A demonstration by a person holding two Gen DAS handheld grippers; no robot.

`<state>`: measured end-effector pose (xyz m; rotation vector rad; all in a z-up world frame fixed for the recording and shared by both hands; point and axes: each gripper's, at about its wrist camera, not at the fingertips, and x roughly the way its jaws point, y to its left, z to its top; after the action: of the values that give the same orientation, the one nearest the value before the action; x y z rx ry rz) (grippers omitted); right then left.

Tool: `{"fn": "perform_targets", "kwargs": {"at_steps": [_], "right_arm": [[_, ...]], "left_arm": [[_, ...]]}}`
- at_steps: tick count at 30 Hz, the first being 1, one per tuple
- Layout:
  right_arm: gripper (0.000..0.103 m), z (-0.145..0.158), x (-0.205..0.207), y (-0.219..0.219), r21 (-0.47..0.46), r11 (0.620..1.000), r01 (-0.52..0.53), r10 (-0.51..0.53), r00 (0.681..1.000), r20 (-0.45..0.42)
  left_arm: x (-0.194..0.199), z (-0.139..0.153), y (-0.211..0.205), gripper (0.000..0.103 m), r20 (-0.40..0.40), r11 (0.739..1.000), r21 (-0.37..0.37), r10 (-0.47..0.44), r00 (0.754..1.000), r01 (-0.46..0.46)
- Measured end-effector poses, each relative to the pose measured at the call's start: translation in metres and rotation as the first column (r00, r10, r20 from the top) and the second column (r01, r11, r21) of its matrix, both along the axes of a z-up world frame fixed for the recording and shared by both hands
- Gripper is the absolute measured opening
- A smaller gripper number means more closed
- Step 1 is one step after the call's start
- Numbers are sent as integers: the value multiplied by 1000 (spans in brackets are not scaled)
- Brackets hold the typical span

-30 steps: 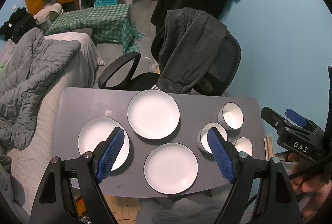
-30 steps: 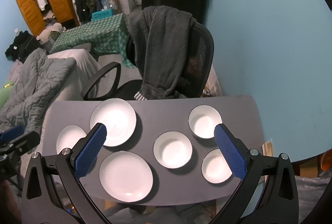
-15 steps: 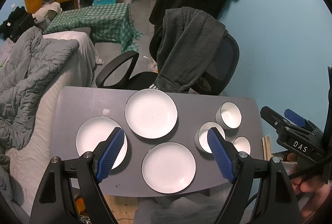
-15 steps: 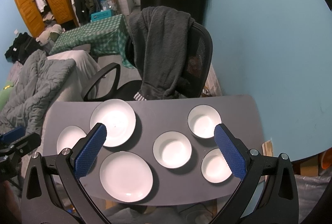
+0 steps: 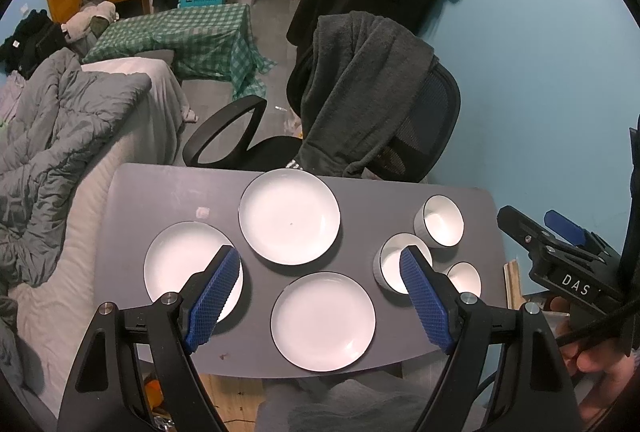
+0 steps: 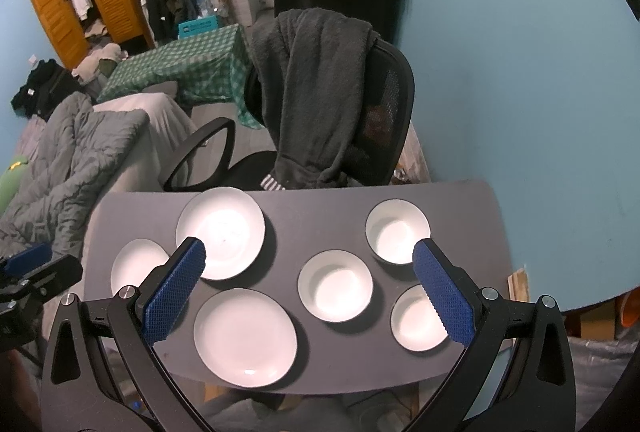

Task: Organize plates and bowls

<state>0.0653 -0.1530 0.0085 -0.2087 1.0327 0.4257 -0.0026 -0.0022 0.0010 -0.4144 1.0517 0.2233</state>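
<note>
Three white plates and three white bowls lie spread on the grey tabletop (image 5: pixel 360 200), none stacked and none held. Seen from the left gripper (image 5: pixel 318 298), whose blue-padded fingers (image 5: pixel 212 298) stand wide apart and empty above the near edge, the near plate (image 5: pixel 323 320) sits directly between and below the fingertips. The far plate (image 5: pixel 289 216) lies ahead of it, and the left plate (image 5: pixel 180 268) is partly hidden behind the left finger. The middle bowl (image 5: pixel 394 266) shows just behind the right finger, with the far bowl (image 5: pixel 440 220) ahead and the near bowl (image 5: pixel 464 278) beside it.

From the right gripper (image 6: pixel 308 290), also spread open and holding nothing, the middle bowl (image 6: pixel 335 286) lies between the fingertips. The near bowl (image 6: pixel 418 320) and far bowl (image 6: pixel 396 232) sit toward its right finger, the plates toward its left.

Beyond the tabletop stands an office chair (image 5: pixel 420 136) draped with a dark grey garment (image 5: pixel 360 80). A bed with a grey duvet (image 5: pixel 56 128) lies off to the left.
</note>
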Motion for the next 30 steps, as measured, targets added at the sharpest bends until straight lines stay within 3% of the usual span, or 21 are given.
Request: {"fn": "perform_targets", "kwargs": {"at_steps": [30], "right_arm": [[102, -1, 3, 1, 0, 1000, -1, 1, 1000, -4]], "left_arm": [[1, 0, 2, 83, 9, 1000, -22, -5, 1000, 5]]}}
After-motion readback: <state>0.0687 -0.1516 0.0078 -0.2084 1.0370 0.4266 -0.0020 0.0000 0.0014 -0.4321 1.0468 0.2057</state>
